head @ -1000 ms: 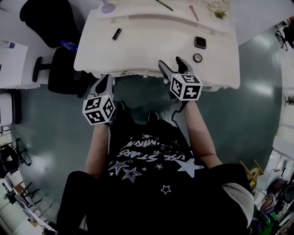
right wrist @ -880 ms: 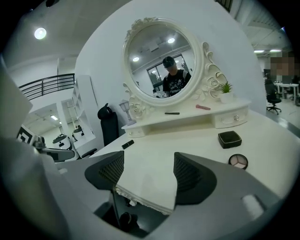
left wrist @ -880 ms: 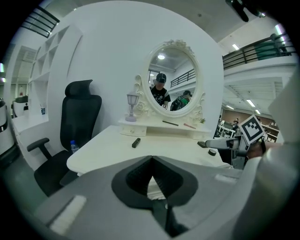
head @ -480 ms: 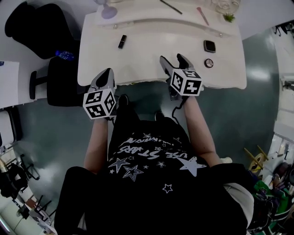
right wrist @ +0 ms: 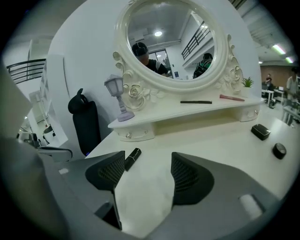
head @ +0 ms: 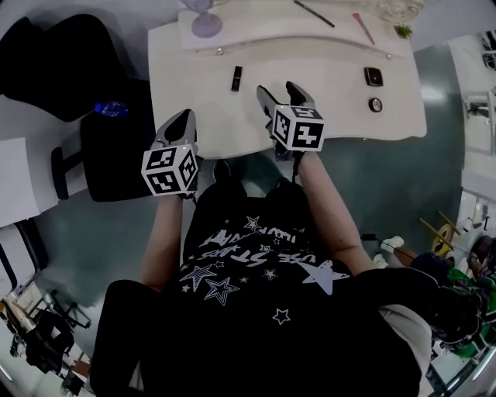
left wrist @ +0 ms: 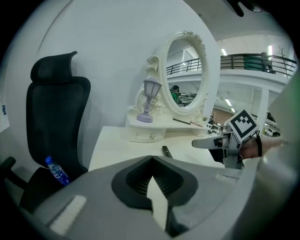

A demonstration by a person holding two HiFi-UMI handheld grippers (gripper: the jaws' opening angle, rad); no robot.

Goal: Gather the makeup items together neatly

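A black lipstick point(head: 236, 77) point(right wrist: 132, 158) point(left wrist: 166, 151) lies on the white dressing table point(head: 325, 101), just left of and beyond my right gripper point(head: 279, 91) point(right wrist: 143, 171). That gripper is open, hovers over the tabletop, and holds nothing. A square black compact point(head: 373, 76) point(right wrist: 260, 131) and a round one point(head: 376, 105) point(right wrist: 280, 150) lie at the table's right. On the raised shelf rest a dark pencil point(head: 314, 13) point(right wrist: 196, 101) and a pink stick point(head: 363, 27) point(right wrist: 233, 98). My left gripper point(head: 184, 116) point(left wrist: 151, 159) is shut and empty at the table's front left edge.
An oval mirror point(right wrist: 168, 42) point(left wrist: 187, 75) and a lilac lamp ornament point(head: 206, 23) point(right wrist: 119, 98) stand at the back of the table. A black office chair point(left wrist: 54, 117) point(head: 116, 143) with a blue-capped water bottle point(left wrist: 57, 171) point(head: 108, 108) sits at the left. A small plant point(right wrist: 247, 83) stands on the shelf's right end.
Both grippers have come forward from the table's front edge. The right one now hovers over the tabletop, closer to the lipstick.
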